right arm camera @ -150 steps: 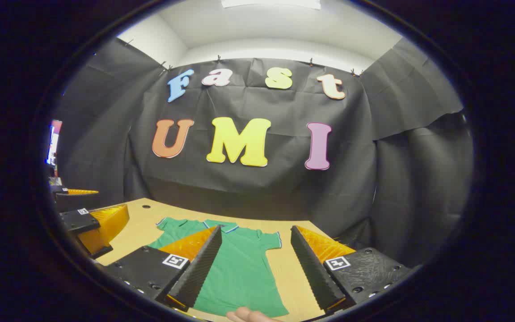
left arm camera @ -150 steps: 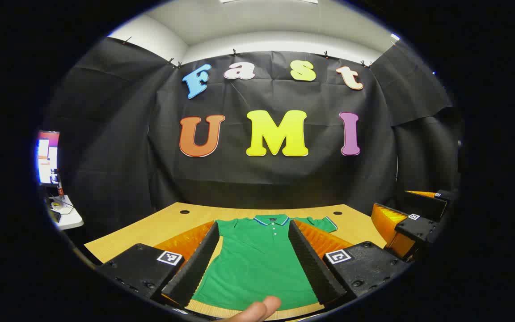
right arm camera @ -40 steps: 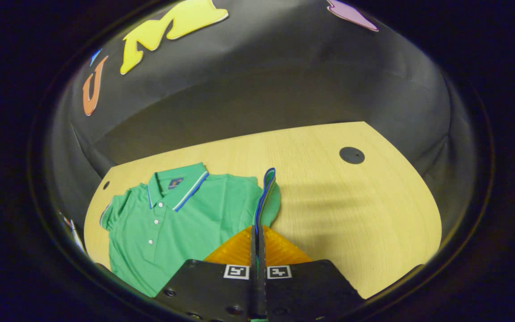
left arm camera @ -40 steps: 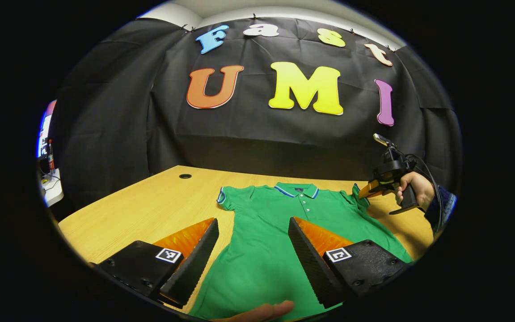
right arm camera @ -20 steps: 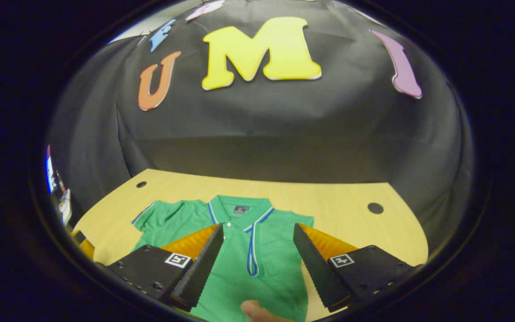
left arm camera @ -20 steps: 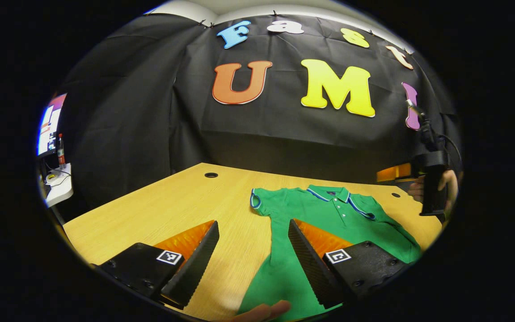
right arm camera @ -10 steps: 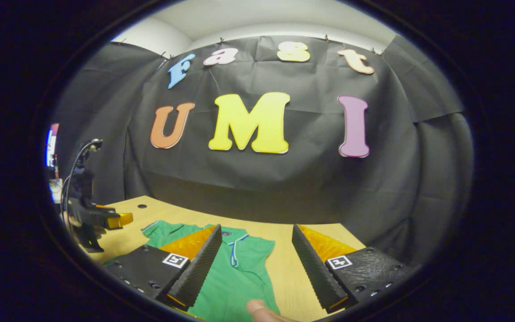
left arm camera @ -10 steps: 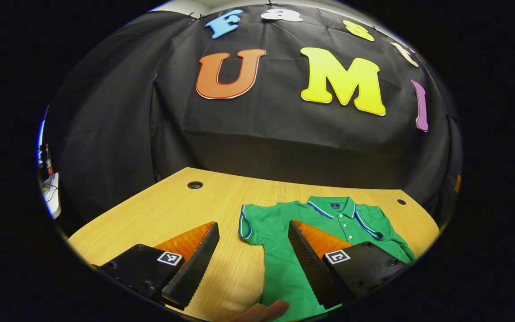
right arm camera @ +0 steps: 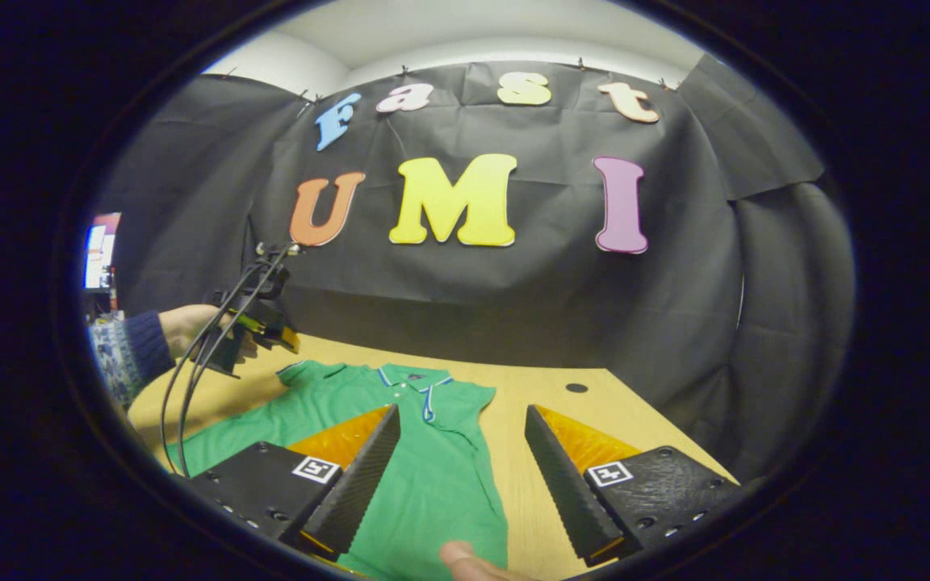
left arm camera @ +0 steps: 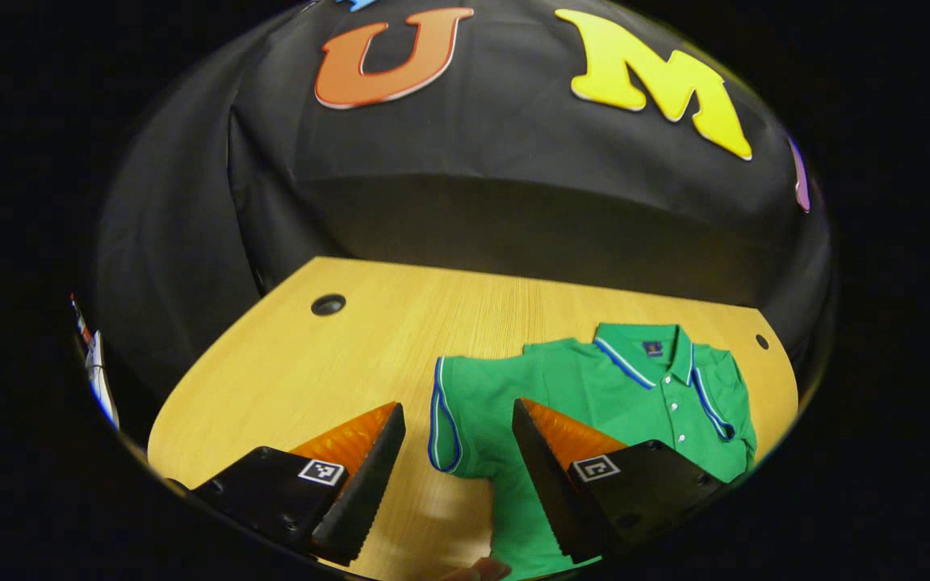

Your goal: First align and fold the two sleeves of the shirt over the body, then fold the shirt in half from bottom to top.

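A green polo shirt [left arm camera: 586,379] with a blue-trimmed collar lies flat on the wooden table [left arm camera: 336,355]. Its right sleeve [left arm camera: 719,387] is folded over the body. Its left sleeve [left arm camera: 473,387] still lies spread out on the wood. My left gripper [left arm camera: 457,407] hovers open just above that sleeve, with the cuff between its fingers. In the right gripper view the shirt [right arm camera: 433,468] runs under my open right gripper [right arm camera: 462,411], which holds nothing. A hand holds the left gripper [right arm camera: 267,327] over the shirt's far shoulder.
Round cable holes [left arm camera: 328,304] [left arm camera: 761,341] sit near the table's back corners. Bare wood [right arm camera: 562,420] lies to the right of the shirt. A lit monitor [right arm camera: 99,250] stands off to the left. The black cloth wall closes the back.
The right gripper let go of the right sleeve, which now lies folded over the body, and drew back open. The left gripper moved forward and down over the left sleeve.
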`<state>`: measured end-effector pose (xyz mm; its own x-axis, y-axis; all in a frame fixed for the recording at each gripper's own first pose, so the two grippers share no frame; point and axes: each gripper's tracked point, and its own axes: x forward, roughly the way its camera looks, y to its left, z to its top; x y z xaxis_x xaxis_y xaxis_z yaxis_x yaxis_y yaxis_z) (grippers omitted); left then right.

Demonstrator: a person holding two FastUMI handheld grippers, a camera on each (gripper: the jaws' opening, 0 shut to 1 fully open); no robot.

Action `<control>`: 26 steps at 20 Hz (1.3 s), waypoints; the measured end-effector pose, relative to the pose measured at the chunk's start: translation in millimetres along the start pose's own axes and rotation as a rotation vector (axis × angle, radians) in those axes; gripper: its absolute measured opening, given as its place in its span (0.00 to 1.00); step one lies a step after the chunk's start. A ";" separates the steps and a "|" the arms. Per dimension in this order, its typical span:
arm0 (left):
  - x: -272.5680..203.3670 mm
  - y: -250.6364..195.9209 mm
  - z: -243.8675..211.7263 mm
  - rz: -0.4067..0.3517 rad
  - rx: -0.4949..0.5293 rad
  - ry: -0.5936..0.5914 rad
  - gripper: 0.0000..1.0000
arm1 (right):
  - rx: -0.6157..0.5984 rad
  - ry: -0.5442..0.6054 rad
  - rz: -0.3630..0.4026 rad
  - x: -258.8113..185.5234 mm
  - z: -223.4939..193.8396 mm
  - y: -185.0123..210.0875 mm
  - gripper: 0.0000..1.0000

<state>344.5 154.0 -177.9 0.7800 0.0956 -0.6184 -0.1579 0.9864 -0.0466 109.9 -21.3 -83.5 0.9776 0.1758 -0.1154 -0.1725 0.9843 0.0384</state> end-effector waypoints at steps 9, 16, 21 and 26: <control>33.5 12.1 -32.7 0.079 0.125 0.175 0.17 | 0.090 0.026 -0.028 -3.6 -26.7 -40.6 0.95; 19.8 -4.6 -8.9 0.084 0.141 0.119 0.03 | 0.116 0.033 -0.062 -9.8 -36.8 -67.4 0.95; 6.7 -30.6 5.1 0.059 0.192 0.094 0.03 | 0.124 0.051 -0.055 -8.3 -44.1 -67.7 0.93; 28.0 -1.4 -16.2 0.092 0.207 0.153 0.98 | 0.120 0.056 -0.064 -10.2 -46.3 -73.0 0.93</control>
<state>356.7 153.1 -207.9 0.6653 0.1805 -0.7244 -0.0849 0.9823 0.1668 107.0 -94.1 -131.0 0.9774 0.1168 -0.1764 -0.0912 0.9850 0.1468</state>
